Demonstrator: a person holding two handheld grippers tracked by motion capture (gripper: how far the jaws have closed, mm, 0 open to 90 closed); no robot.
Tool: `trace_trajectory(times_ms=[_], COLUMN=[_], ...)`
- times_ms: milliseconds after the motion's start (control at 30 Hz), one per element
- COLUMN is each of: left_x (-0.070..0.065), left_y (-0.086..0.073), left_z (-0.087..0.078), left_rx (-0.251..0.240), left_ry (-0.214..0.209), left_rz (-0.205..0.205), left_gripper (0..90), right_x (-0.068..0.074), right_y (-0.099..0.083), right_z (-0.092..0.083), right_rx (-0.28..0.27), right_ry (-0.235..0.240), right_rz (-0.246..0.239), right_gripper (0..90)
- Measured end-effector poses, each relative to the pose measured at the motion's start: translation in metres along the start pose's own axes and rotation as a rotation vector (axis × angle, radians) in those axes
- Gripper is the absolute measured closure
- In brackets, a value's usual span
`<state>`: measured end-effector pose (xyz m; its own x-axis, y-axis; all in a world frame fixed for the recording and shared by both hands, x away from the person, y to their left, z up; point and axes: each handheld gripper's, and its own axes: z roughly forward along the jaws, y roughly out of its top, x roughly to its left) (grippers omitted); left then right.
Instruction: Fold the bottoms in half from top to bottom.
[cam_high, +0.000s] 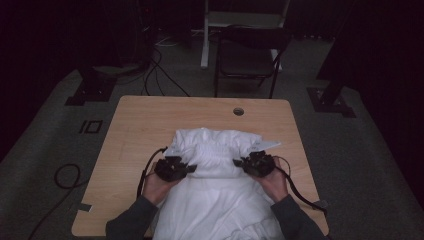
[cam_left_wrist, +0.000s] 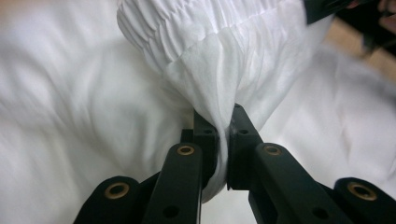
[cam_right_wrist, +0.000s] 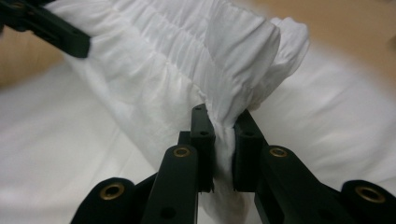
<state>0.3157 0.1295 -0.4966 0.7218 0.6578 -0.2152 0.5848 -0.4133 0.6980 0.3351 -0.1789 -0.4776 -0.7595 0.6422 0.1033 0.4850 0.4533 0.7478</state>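
A white garment (cam_high: 215, 195) with a gathered, elastic-looking edge lies across the near half of the wooden table (cam_high: 150, 115). My left gripper (cam_high: 191, 168) is shut on the garment's gathered edge (cam_left_wrist: 205, 79) at its left end, cloth pinched between the jaws. At the right end my right gripper (cam_high: 237, 162) is shut on the same gathered edge (cam_right_wrist: 243, 88). The edge is lifted between the two grippers, over the rest of the cloth. In each gripper view the other gripper's black jaw shows at a top corner.
The table has a round cable hole (cam_high: 238, 111) near its far edge. Bare wood lies beyond and to either side of the garment. A dark folding chair (cam_high: 248, 55) stands behind the table, and cables (cam_high: 155, 70) run over the grey floor.
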Motion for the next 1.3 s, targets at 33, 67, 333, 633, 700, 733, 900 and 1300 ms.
trace_trajectory(times_ms=[33,67,333,633,700,733,900,1300], left_x=[0.001,0.002,0.017,0.056,0.065,0.069,0.087,0.102], left_y=[-0.008,-0.015,-0.023,0.01,0.019,0.024,0.046,0.078], left_z=[0.006,0.01,0.034,0.051,0.056,0.059,0.074,0.1], left_rx=[0.02,0.034,0.079,0.069,0.072,0.073,0.076,0.068], left_ry=[0.01,0.015,0.047,0.155,0.184,0.202,0.257,0.379], left_rz=[-0.007,-0.017,0.013,0.044,0.047,0.05,0.044,0.02], left_gripper=[84.3,84.2,83.4,83.0,83.0,83.0,82.8,82.1], right_x=[0.002,0.004,-0.002,-0.025,-0.033,-0.037,-0.06,-0.097], right_y=[-0.006,-0.014,-0.035,-0.009,0.0,0.004,0.024,0.05], right_z=[0.006,0.013,0.051,0.078,0.086,0.091,0.108,0.128], right_rx=[0.018,0.043,0.141,0.14,0.137,0.132,0.13,0.132], right_ry=[0.005,0.02,0.03,-0.014,-0.032,-0.042,-0.099,-0.179], right_rz=[0.004,0.015,0.056,0.068,0.068,0.068,0.088,0.185], right_gripper=[81.7,81.7,81.5,81.5,81.4,81.4,81.4,81.1])
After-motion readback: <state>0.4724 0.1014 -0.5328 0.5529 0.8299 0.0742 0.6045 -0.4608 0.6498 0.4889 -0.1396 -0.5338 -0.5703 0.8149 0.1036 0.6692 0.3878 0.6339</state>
